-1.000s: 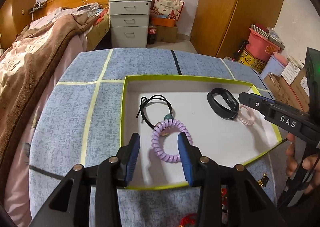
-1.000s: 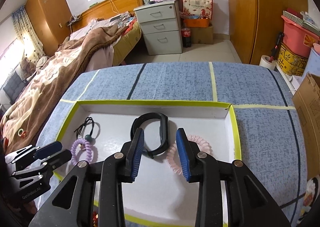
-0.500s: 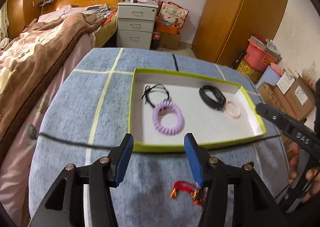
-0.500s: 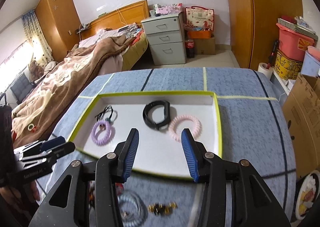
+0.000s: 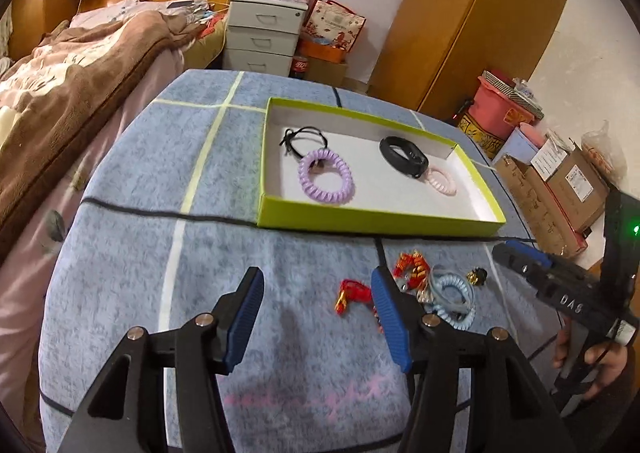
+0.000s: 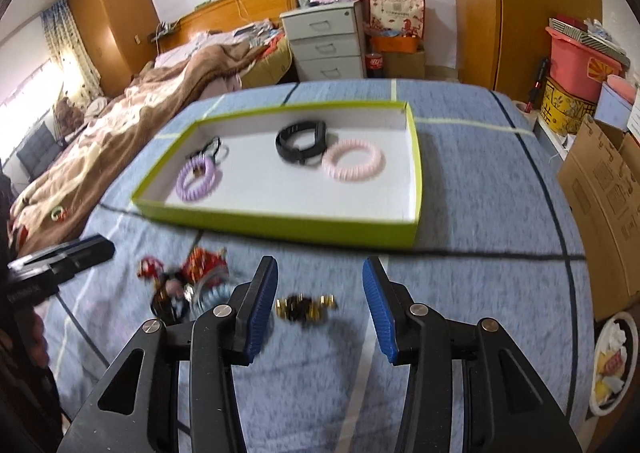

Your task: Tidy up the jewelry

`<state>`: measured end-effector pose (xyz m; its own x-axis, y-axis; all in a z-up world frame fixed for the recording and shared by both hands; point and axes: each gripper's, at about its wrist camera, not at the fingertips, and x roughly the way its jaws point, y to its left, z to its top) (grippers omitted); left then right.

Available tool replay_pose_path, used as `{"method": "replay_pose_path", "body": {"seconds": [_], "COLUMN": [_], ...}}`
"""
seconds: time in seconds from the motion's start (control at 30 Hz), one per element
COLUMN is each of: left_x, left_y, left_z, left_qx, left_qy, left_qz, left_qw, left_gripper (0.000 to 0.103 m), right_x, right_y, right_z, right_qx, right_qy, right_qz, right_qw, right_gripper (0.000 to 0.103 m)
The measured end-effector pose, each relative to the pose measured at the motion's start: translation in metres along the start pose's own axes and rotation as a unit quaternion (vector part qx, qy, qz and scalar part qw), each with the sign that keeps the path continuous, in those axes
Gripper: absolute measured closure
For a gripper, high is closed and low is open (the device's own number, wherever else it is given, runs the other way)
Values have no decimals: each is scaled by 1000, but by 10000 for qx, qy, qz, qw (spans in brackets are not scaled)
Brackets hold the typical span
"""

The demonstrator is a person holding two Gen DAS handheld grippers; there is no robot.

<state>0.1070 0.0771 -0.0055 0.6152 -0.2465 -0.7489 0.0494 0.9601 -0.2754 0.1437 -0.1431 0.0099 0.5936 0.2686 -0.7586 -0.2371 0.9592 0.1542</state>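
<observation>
Left gripper (image 5: pixel 316 311): fingers opening, nothing between them. Right gripper (image 6: pixel 320 303): fingers spread, empty, over loose trinkets (image 6: pixel 306 307) on the table (image 6: pixel 480 213). Tray (image 6: pixel 280 227) holds four bands.

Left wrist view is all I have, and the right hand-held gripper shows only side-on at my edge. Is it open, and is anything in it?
Observer: The right hand-held gripper is open and holds nothing.
Operator: What lies ahead of it?
Observer: A gold-and-dark trinket lies on the blue cloth, seen in the gap between its fingers.
Operator: The black band covers part of the pink coil for me. Is the coil whole?
Observer: Yes. The pink coil shows as a full ring, right beside the black band in the green box.
</observation>
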Motion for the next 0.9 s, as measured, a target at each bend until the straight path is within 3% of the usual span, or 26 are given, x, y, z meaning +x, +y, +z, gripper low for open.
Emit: {"method": "replay_pose_path", "body": {"seconds": [0.33,0.43,0.67,0.77,0.9], "left_x": [-8,-8,-8,-5,-1], "left_y": [16,20,22,18,12], "left_z": [-15,-17,-20,-21,-21], "left_qx": [-264,-321,-290,-245,-200], "left_qy": [27,46,53,80,121], "left_qz": [86,155,149,117,78], "left_qw": [9996,9994,9995,9996,9997], "left_gripper": [45,45,45,45,45], "right_x": [14,20,18,17,15], "right_y": [12,14,12,10,4], "right_z": [-14,-16,-18,-19,-19], "right_qx": [-180,-214,-181,-163,-45], "right_qy": [274,421,347,311,274], "right_qz": [-20,-196,-253,-367,-274], "right_qw": [9995,9987,9989,9987,9992], "right_gripper": [57,57,58,74,79]}}
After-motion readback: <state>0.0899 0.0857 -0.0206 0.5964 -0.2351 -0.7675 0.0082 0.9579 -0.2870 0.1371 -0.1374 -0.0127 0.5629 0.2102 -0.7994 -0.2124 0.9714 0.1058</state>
